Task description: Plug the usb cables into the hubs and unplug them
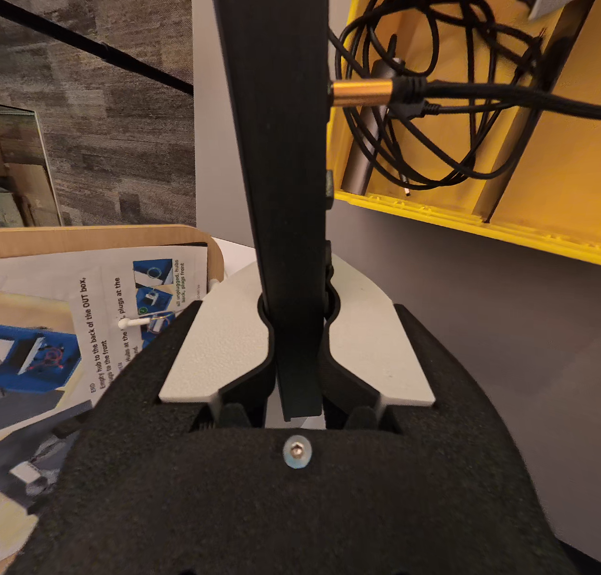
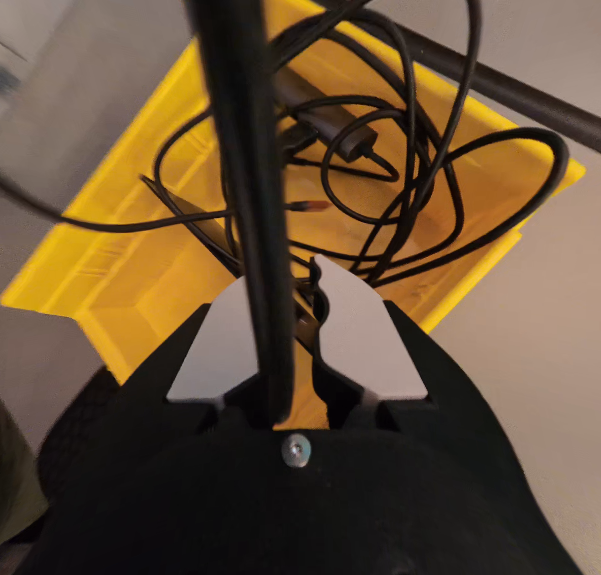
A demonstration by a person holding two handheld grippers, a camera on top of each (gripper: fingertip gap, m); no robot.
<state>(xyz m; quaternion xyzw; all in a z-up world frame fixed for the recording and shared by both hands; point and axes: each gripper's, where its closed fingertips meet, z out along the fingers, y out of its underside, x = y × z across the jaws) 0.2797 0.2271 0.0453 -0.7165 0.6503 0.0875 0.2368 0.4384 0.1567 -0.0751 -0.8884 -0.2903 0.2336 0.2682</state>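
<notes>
The left gripper (image 1: 297, 319) has its jaws clamped on a long black hub (image 1: 276, 137), with a gold-sleeved USB plug (image 1: 361, 93) plugged into its side. The right gripper (image 2: 292, 315) pinches a black cable's connector (image 2: 304, 319) over the yellow bin (image 2: 136, 286) of tangled cables (image 2: 422, 176) on the counter (image 1: 455, 299).
</notes>
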